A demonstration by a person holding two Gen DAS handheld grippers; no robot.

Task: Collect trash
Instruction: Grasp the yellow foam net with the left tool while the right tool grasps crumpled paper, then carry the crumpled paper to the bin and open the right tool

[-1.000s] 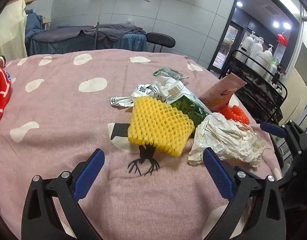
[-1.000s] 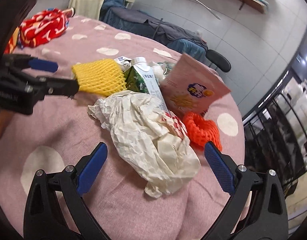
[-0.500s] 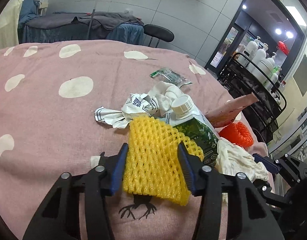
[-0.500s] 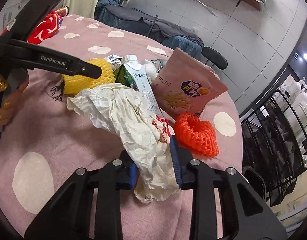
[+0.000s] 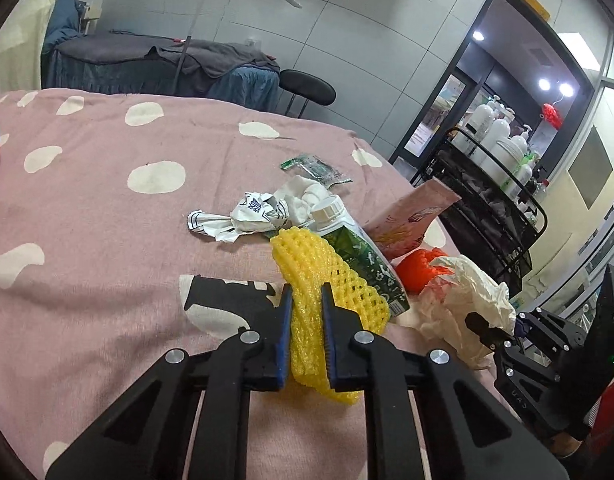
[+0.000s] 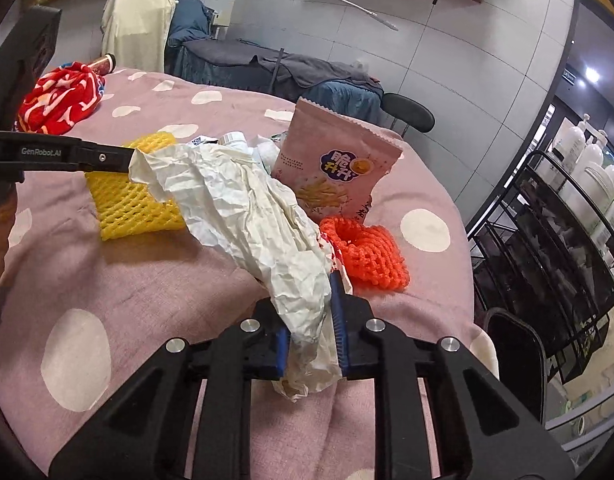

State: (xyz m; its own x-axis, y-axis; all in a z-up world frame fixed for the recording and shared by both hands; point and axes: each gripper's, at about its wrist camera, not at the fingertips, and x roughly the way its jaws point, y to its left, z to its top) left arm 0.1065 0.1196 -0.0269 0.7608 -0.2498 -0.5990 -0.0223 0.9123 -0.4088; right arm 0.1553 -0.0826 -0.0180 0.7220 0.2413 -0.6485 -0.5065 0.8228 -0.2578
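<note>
In the left wrist view, the left gripper [image 5: 304,312] has its fingers closed on the yellow foam fruit net [image 5: 327,292], which is squeezed between the blue pads; the net seems partly lifted, but its far end lies against the green drink carton [image 5: 359,252]; the carton rests on the pink dotted cloth [image 5: 107,208] that covers the surface. Behind the carton lie a crumpled printed wrapper [image 5: 251,216], a small green sachet [image 5: 315,166] and the pink snack bag [image 5: 411,216]; to the right is the orange foam net [image 5: 415,268].

In the right wrist view, the right gripper [image 6: 309,332] has its fingers closed on the lower end of the crumpled white paper [image 6: 247,208]; the paper stretches up toward the yellow net and partly hides the carton; the orange net lies just beside the right finger, touching the snack bag.

I judge the task to be in its early part; two pieces are gripped, but none is put away, and no bin is visible; the carton, the snack bag, the orange net, the wrapper and the sachet are left.
</note>
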